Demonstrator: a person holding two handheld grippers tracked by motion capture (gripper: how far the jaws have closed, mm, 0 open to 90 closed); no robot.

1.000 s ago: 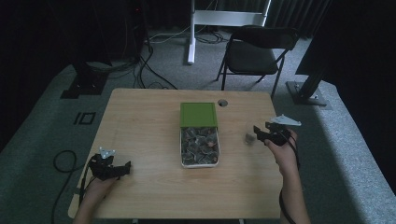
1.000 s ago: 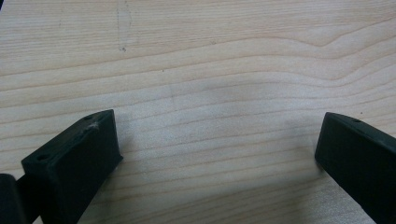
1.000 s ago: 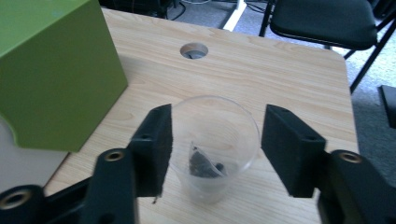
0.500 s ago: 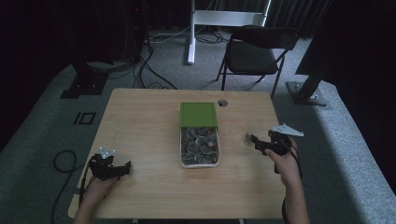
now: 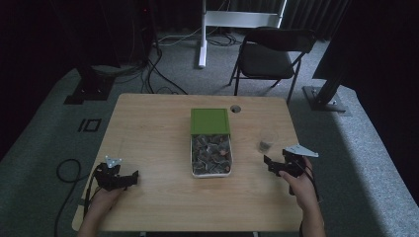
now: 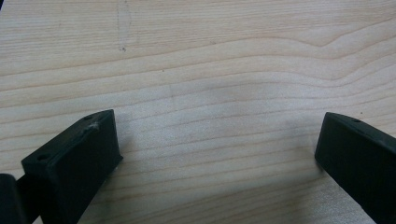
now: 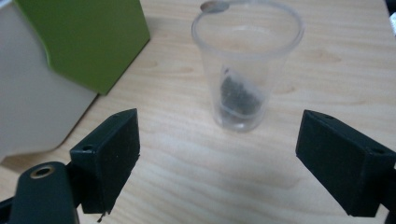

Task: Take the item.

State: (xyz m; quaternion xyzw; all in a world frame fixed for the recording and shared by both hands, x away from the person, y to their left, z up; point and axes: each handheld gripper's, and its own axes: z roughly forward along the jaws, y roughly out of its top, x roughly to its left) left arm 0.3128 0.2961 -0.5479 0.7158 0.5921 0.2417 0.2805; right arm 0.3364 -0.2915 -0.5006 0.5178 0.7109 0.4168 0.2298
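Note:
A clear plastic cup (image 7: 247, 70) stands upright on the table with a small dark lump at its bottom; from above the cup (image 5: 265, 144) is right of the box. My right gripper (image 7: 217, 161) is open, its jaws wide apart, just short of the cup; in the high view the right gripper (image 5: 272, 165) sits near the table's right edge. A white box (image 5: 211, 155) full of small dark pieces has its green lid (image 5: 210, 121) lying at its far end. My left gripper (image 5: 127, 178) is open over bare wood at the front left, the left gripper (image 6: 217, 149) holding nothing.
The wooden table (image 5: 148, 128) has a round cable hole (image 5: 235, 108) behind the lid. A black folding chair (image 5: 269, 54) and a white stand (image 5: 202, 29) are beyond the far edge. Cables lie on the grey floor at left.
My right gripper has drawn back toward the front edge and away from the cup, which now stands alone. The left gripper has stayed put.

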